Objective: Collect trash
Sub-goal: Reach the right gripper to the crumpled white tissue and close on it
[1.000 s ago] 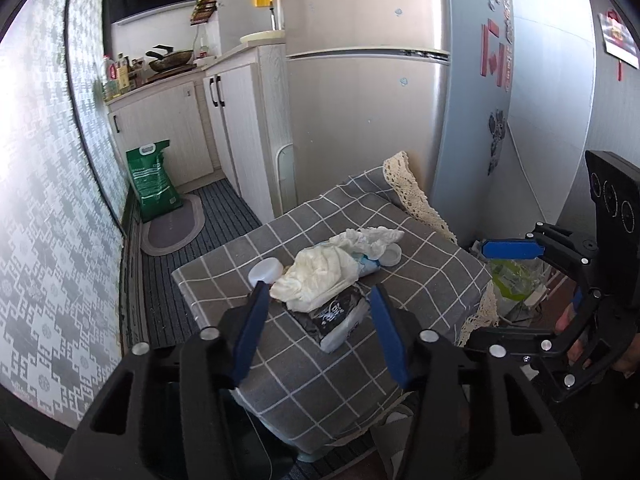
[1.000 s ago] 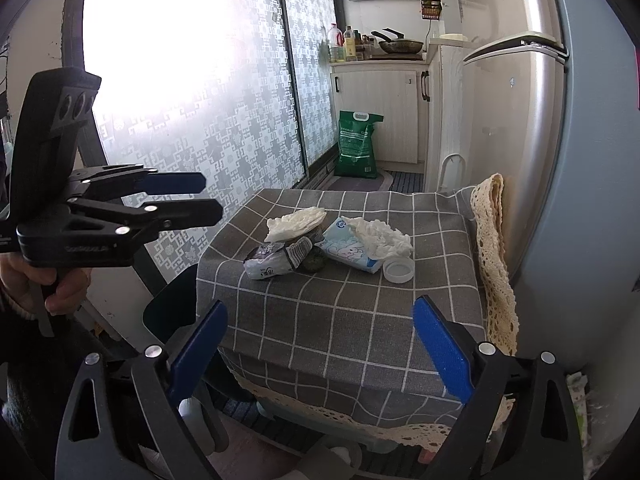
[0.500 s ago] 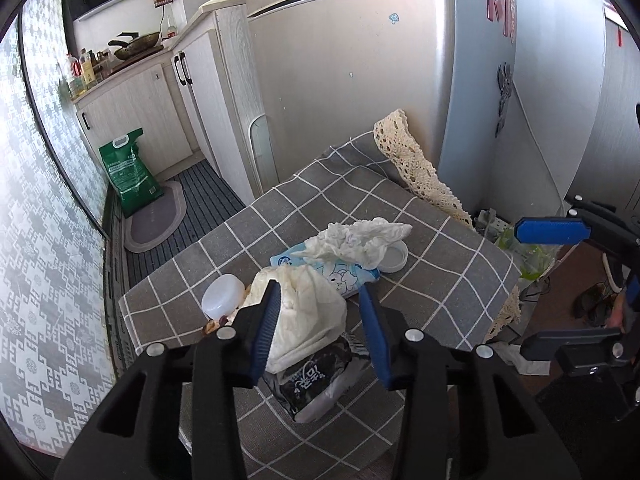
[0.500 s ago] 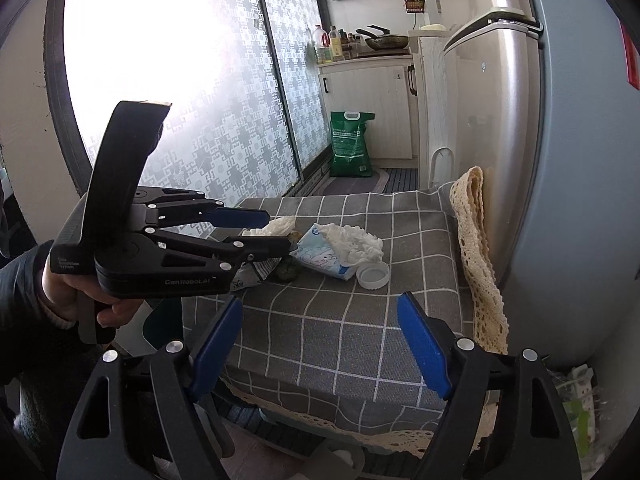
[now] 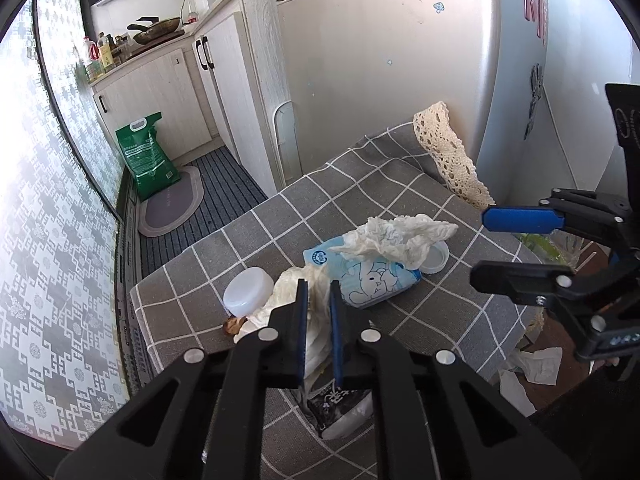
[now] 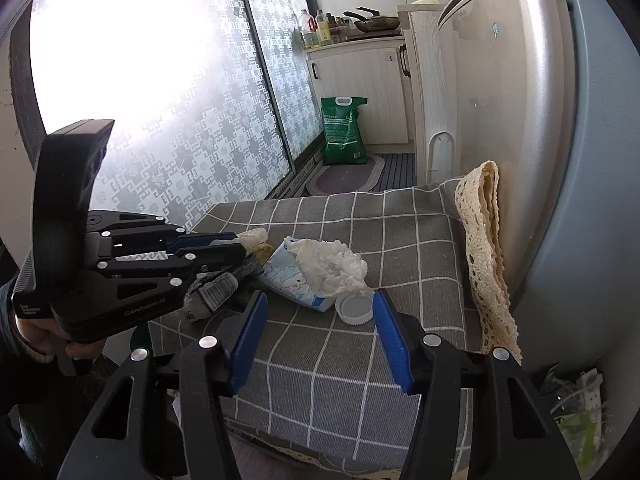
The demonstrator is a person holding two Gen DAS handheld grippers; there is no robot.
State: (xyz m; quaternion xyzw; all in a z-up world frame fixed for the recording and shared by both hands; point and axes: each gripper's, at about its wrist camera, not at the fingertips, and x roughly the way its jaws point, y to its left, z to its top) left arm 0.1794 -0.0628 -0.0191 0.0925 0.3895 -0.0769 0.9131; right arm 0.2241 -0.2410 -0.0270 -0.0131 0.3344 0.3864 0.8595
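My left gripper [image 5: 318, 312] is shut on a crumpled white paper [image 5: 288, 300] at the near left of the grey checked table [image 5: 400, 184]. Under it lies a black-and-white wrapper [image 5: 340, 404]. Beside them a blue wipes pack [image 5: 368, 280] carries a crumpled tissue [image 5: 396, 232], with a white lid [image 5: 436, 258] at its right. In the right wrist view my right gripper [image 6: 320, 298] hovers low over the table's near side, jaws closing. The lid [image 6: 354, 308] and the pack's corner [image 6: 316, 300] show between its fingers, untouched. The left gripper [image 6: 236, 246] reaches in from the left.
A white round tub [image 5: 248, 290] and a brown scrap [image 5: 234, 324] lie left of the held paper. A lace trim [image 6: 488, 248] hangs by the fridge [image 6: 540, 160]. Paper scraps [image 5: 540, 364] lie on the floor. A green bag [image 5: 146, 156] stands by the cupboards.
My left gripper came down over the white paper and its jaws closed on it. My right gripper moved in toward the table and its jaws narrowed.
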